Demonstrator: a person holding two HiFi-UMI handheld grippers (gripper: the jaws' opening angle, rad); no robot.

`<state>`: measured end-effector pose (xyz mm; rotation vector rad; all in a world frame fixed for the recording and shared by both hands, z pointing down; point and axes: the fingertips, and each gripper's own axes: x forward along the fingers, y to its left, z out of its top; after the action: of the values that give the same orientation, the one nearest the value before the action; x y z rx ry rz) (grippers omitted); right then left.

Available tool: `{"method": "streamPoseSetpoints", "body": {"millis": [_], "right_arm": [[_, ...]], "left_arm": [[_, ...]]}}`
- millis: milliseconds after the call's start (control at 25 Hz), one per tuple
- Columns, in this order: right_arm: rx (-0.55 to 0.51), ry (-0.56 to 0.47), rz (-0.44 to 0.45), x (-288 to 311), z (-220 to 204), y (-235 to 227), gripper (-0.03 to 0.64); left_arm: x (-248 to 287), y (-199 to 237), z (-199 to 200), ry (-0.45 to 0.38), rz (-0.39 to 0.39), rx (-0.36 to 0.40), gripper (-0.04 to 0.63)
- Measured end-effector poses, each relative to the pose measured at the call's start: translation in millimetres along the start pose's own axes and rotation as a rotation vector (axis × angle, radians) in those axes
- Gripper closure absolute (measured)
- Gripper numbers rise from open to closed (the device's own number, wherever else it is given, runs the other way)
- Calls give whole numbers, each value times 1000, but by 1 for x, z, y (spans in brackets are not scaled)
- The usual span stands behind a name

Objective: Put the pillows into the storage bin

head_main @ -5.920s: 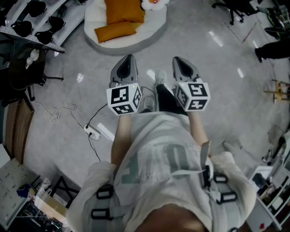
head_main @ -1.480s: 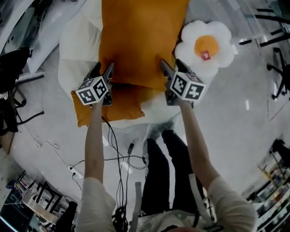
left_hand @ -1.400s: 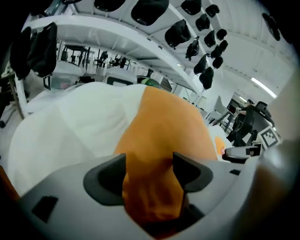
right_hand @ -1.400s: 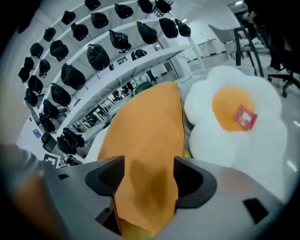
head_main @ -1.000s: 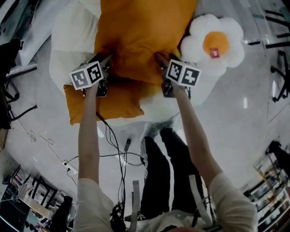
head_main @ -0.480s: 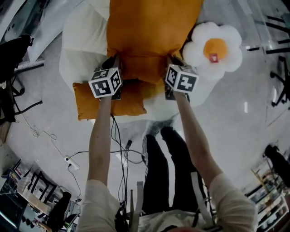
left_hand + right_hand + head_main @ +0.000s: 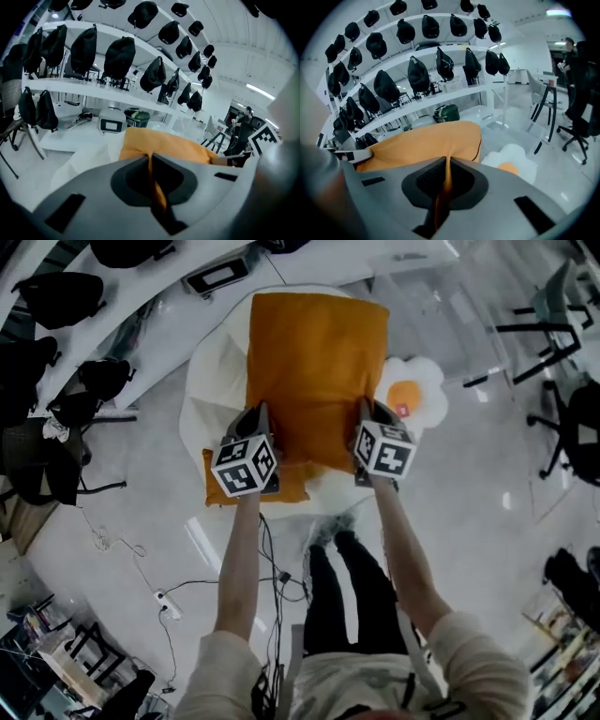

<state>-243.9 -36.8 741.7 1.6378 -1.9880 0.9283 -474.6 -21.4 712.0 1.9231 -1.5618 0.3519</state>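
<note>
Head view: left gripper point(image 7: 257, 416) + right gripper point(image 7: 367, 411) on near corners of big orange pillow point(image 7: 314, 362), over white cushion point(image 7: 214, 381); 2nd orange pillow point(image 7: 292, 486) mostly hidden by cubes point(image 7: 246, 465).
Left gripper view: fingers point(image 7: 123, 180) clamped on fabric fold.
Right gripper view: fingers just closed tight, fabric pinched; egg pillow point(image 7: 512, 164) partly cut off.

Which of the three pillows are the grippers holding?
The large orange pillow, pinched at its near edge by the left gripper and right gripper. The smaller orange pillow and the white flower pillow lie untouched.
</note>
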Motion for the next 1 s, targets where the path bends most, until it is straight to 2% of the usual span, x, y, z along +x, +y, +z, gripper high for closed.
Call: {"method": "streamPoseSetpoints", "body": {"millis": [160, 360, 640, 800, 1000], "right_arm": [[-67, -85, 13, -89, 62, 26, 604], [-120, -214, 81, -207, 125, 69, 604], [-137, -369, 93, -352, 141, 95, 604], [-145, -442, 99, -392, 141, 100, 604], [-185, -491, 40, -409, 144, 95, 604]], "left_arm": [[-85, -38, 62, -76, -7, -1, 584], [-202, -72, 126, -205, 10, -4, 584], [-331, -123, 156, -352, -24, 73, 584], [-367, -139, 162, -415, -57, 112, 584], [-364, -145, 155, -433, -137, 85, 584]]}}
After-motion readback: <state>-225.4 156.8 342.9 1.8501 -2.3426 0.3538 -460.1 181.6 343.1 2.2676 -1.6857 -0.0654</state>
